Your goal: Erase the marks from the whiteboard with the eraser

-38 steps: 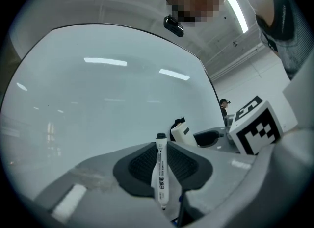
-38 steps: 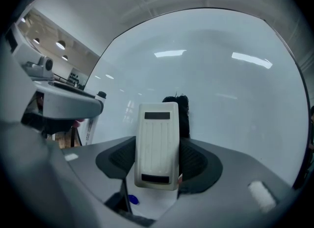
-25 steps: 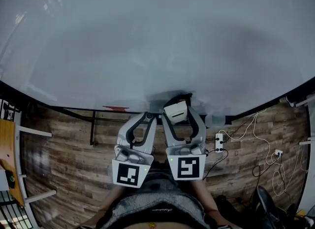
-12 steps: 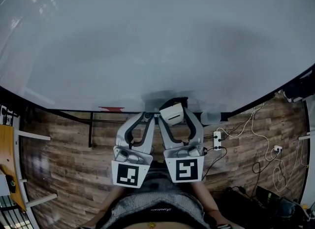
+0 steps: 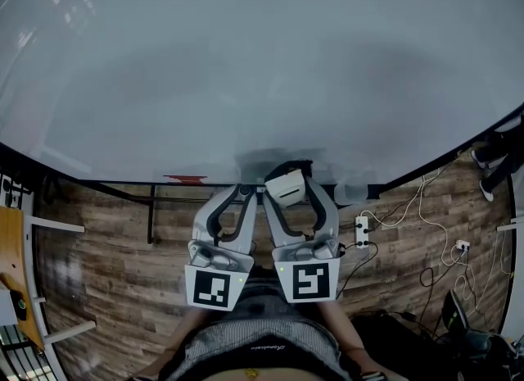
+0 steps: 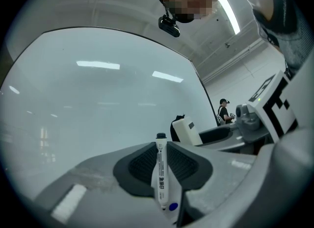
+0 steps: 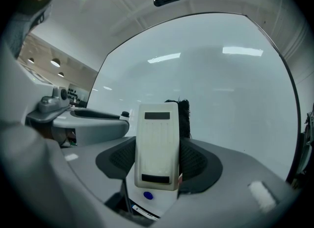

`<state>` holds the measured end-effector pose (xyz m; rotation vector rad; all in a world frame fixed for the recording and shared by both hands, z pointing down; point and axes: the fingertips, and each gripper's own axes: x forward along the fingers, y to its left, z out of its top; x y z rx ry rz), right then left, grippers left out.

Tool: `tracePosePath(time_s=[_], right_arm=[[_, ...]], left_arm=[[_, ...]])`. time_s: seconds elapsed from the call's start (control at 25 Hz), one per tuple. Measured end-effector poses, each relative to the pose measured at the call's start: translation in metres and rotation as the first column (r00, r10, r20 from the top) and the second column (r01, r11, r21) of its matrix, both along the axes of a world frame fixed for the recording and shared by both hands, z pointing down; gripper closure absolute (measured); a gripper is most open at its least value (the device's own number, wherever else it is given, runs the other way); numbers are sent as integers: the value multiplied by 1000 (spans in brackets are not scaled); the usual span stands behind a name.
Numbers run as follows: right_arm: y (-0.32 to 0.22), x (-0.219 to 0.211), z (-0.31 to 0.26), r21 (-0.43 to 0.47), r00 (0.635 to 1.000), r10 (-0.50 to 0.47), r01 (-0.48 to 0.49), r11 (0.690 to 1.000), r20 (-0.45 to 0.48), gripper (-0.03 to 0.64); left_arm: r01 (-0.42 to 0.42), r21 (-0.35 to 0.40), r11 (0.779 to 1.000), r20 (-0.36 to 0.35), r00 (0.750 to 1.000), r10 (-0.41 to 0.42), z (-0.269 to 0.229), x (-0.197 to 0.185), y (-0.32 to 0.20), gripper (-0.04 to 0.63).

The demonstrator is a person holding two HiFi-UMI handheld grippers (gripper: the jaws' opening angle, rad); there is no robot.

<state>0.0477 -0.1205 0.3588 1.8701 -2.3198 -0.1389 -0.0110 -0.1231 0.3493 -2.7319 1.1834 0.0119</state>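
Erasing step, eraser off the board. The right gripper (image 5: pixel 291 189) has its jaws clenched on a white plastic block eraser with black felt (image 7: pixel 157 143), held low by the lower edge of the large white glossy whiteboard (image 5: pixel 262 68). The left gripper (image 5: pixel 241 195), just beside it, grasps a slim white marker pen with a black cap (image 6: pixel 161 170). No marks show on the visible board surface. If any remain out of view, the next move probably calls for raising the eraser and pressing its felt flat against the board.
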Motion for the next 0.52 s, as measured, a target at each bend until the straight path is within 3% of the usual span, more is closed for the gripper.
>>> tracePosePath(time_s=[0.52], right_arm=[[0,-10,-1,0,1000,-15,15,1000,-10,357]], left_arm=[[-2,6,1000,-2,1000,2,-2,-6,1,517]])
